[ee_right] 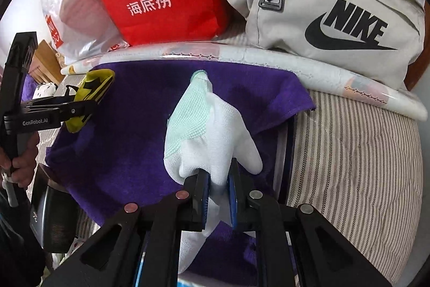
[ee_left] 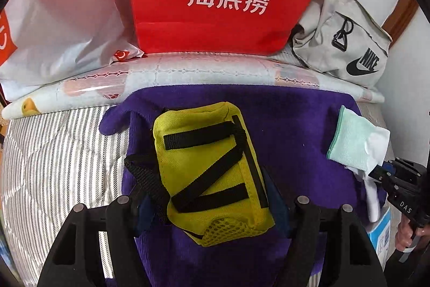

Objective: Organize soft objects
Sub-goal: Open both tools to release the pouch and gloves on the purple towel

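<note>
Carrying two items over purple towel: left gripper clamped across yellow pouch, right gripper pinching white-and-mint glove. Lower both flat onto towel, well apart, straps untangled, before loosening grip.

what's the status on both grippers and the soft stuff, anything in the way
Left gripper shut on yellow pouch. Right gripper shut on white glove. Both over purple towel. Nothing blocking.

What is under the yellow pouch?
A purple towel lies under the yellow pouch. Whether they touch, and what lies beneath the towel there, is hidden.
</note>
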The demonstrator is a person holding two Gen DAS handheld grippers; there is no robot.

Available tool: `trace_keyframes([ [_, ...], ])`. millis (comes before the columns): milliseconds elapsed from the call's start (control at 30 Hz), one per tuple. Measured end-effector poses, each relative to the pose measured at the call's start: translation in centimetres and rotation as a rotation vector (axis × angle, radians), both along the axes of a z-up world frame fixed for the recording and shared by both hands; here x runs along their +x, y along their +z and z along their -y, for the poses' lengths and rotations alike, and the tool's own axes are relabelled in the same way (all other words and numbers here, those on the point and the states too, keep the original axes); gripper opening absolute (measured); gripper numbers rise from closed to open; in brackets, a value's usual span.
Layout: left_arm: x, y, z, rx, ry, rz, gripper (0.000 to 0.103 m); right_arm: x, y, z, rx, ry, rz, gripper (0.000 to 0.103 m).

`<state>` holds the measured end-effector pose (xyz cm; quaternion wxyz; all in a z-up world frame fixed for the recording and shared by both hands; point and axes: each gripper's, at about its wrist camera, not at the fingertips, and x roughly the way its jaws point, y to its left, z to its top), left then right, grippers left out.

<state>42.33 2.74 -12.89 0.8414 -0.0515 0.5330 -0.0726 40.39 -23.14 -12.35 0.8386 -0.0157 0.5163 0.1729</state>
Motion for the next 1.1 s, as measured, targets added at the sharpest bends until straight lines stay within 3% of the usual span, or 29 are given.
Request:
trace_keyframes([
  [200, 0.8, -0.7, 0.1, 0.002, 0.000, -0.028, 0.076, 0.5, -0.3, 0.0, -0.004, -0.003, 0.000, 0.019],
  [233, 0.8, -0.7, 0.2, 0.004, -0.003, -0.027, 0.078, 0.5, -0.3, -0.1, -0.002, 0.000, 0.002, 0.025],
  [333, 0.8, -0.5, 0.6, -0.002, -0.004, -0.019, 0.081, 0.6, -0.2, -0.1, -0.004, -0.003, 0.010, 0.057],
  [400, 0.5, -0.2, 0.5, -0.004, 0.003, -0.016, 0.081, 0.3, 0.3, 0.0, -0.003, -0.002, 0.038, 0.066],
  [633, -1.9, 1.8, -0.3, 0.036, 0.021, 0.023, 0.081, -0.9, 2.3, 0.4, -0.024, -0.021, 0.077, 0.072],
  [767, -4.4, 3.5, -0.2, 0.053, 0.027, 0.073, 0.081, -2.3, 3.8, 0.8, -0.063, -0.065, 0.085, 0.080],
  [867, -6.8, 4.9, -0.8, 0.031, 0.040, 0.109, 0.080, -3.8, 4.9, 0.9, -0.076, -0.059, 0.089, 0.080],
  [1100, -13.5, 7.6, -1.9, -0.024, 0.069, 0.176, 0.080, -10.1, 8.0, 2.2, 0.028, -0.065, 0.228, 0.080],
])
